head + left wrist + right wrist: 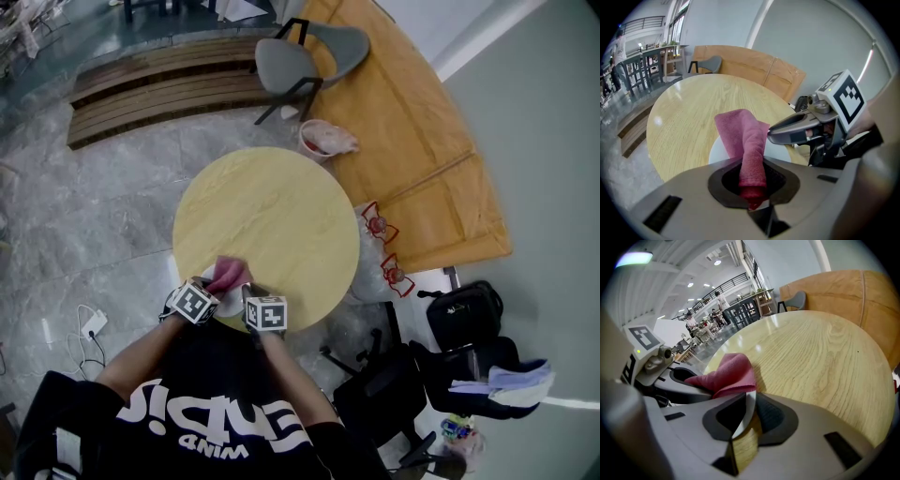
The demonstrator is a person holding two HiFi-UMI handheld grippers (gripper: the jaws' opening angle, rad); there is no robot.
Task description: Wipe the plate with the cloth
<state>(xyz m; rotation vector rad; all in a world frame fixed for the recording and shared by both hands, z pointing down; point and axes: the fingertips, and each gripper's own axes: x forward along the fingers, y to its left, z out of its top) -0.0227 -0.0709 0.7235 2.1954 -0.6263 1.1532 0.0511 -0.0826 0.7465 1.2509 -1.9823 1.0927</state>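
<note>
**Item: pink cloth and white plate, both held in tongs, near edge of round counter**

Cloth (743,140): deep pink, soft woven fabric with a fine ribbed texture. It is bunched into a thick roll where it enters the left tongs (752,187), then opens into a loose folded flap beyond the tips. The left tongs are clenched on the rolled end. The free part lies over the plate, just ahead of both tongs.

Plate (717,152): white, smooth, round-edged, and mostly covered by the cloth. A pale crescent shows to the left of the cloth, directly beyond the left tongs. Its thin rim runs between the jaws of the right tongs (743,423), which are closed on it.

Right tongs: grey moulded body with dark ribbed pads and a marker cube on top. They sit close beside the left tongs, tips angled toward the cloth.

Counter (281,216): round top in pale yellow wood grain with a slight sheen. It carries the plate and stretches away in front of both tongs.
</note>
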